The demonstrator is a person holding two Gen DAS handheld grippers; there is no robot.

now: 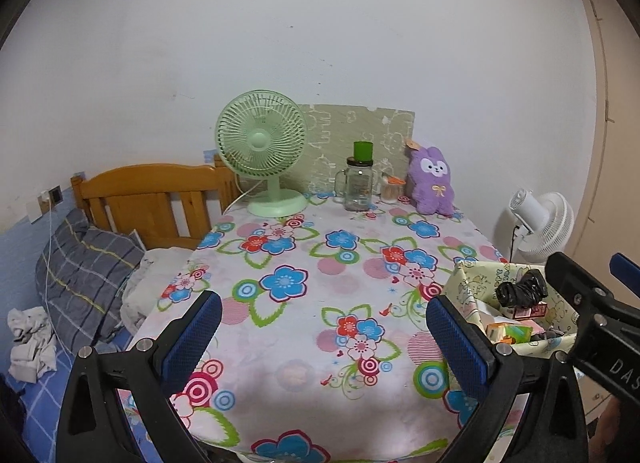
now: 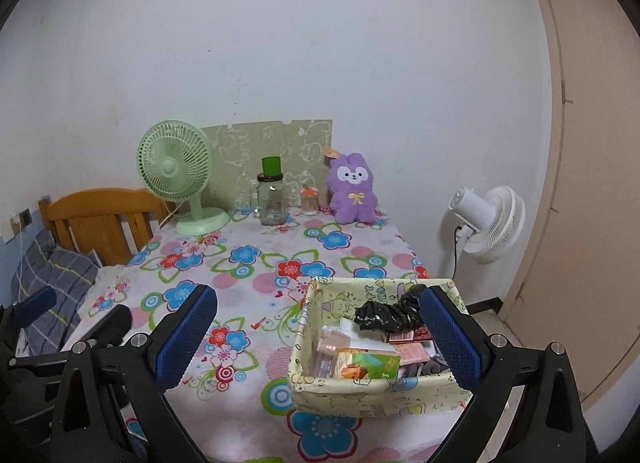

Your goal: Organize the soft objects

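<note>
Jaws of both grippers, left gripper (image 1: 324, 327) and right gripper (image 2: 318, 325), gape empty above the table (image 1: 312, 263).

Purple plush rabbit (image 2: 354, 189), mint-green fan (image 2: 176, 171), flower-patterned tablecloth (image 2: 248, 263).

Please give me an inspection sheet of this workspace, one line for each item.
Surface: table under a flowered cloth.
Job's things: purple plush rabbit upright at the far edge; fabric basket near the front right, full of small packets.
Clutter: green fan, glass jar, small jar.
Tongs: left tongs open, empty; right tongs open, empty.
Cables: white cable from the wall socket over the bed.
Surroundings: bed, pillow, white floor fan, door.
</note>
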